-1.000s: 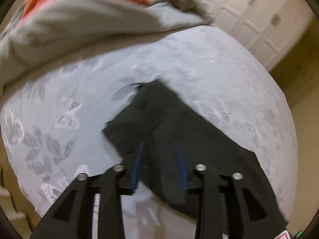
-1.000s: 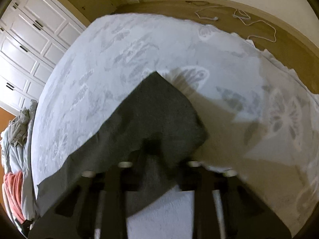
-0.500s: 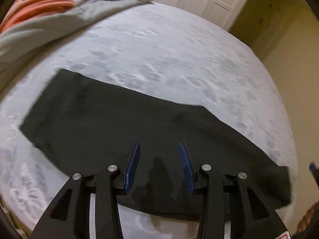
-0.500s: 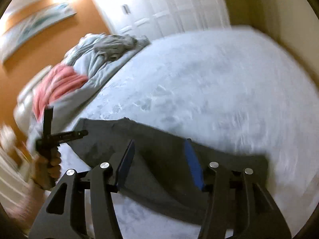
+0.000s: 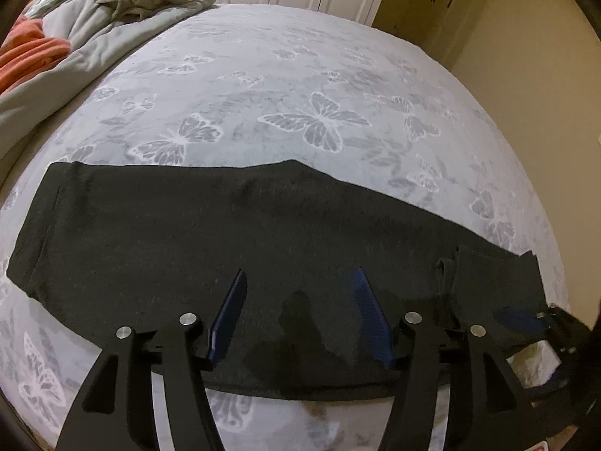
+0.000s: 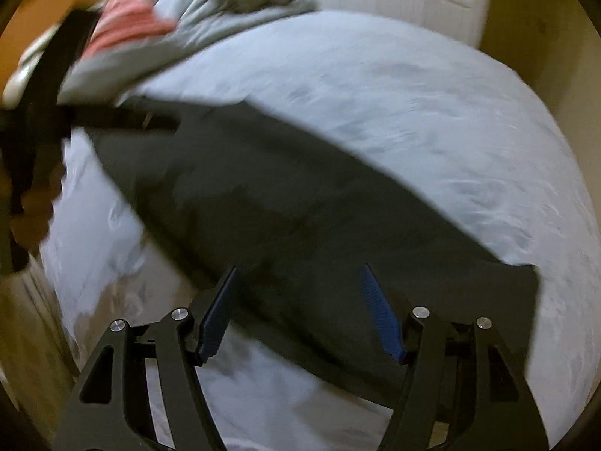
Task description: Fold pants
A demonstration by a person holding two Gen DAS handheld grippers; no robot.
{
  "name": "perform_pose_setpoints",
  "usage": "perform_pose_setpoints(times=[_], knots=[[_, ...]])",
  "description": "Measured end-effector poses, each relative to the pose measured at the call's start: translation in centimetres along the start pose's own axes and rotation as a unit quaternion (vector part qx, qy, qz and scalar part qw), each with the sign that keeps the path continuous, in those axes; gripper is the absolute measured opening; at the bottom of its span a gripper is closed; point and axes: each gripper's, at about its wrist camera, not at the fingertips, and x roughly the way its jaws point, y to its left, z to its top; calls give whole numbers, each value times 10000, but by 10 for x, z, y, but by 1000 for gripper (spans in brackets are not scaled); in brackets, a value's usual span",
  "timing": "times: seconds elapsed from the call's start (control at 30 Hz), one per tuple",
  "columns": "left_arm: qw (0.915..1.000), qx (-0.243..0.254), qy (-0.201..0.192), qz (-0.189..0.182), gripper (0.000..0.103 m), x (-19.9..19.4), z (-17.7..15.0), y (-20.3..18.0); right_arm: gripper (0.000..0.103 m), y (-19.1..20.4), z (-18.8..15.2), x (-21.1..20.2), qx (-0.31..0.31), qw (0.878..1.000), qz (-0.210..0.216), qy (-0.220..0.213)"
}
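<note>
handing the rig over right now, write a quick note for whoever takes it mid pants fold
Left gripper: open, empty, over the middle of the black pants.
Right gripper: open, empty, over the pants near one end.
Pants: lying flat in one long strip across the butterfly bedspread; pile of bedding at the far corner.
Done: pants laid out flat lengthwise.
Left: fold the strip end to end, likely once or twice.

Dim warm indoor light. Left wrist view sharp; soft shadow of left tongs (image 5: pixel 299 278) falls on pants (image 5: pixel 188 240). Right wrist view motion-blurred throughout, worst toward 10 o'clock. Strong fisheye bending, dark vignette at all edges.
</note>
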Motion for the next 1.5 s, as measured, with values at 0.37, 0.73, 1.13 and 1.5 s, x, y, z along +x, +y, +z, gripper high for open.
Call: perform_pose_setpoints(times=[0.37, 0.73, 1.13, 1.5], knots=[[9971, -626, -429, 69, 57, -28, 9, 38, 8, -20, 42, -75, 1141, 9712, 925, -1878], [9913, -716, 140, -1098, 60, 4, 3, 15, 66, -65, 6, -80, 1698, 9767, -393, -1252], [9847, -534, 715, -1497, 6, 75, -8, -52, 83, -150, -31, -91, 2467, 9472, -1861, -857], [9925, -704, 425, -907, 7, 56, -11, -2, 61, -172, -43, -66, 2604, 9530, -1505, -366]])
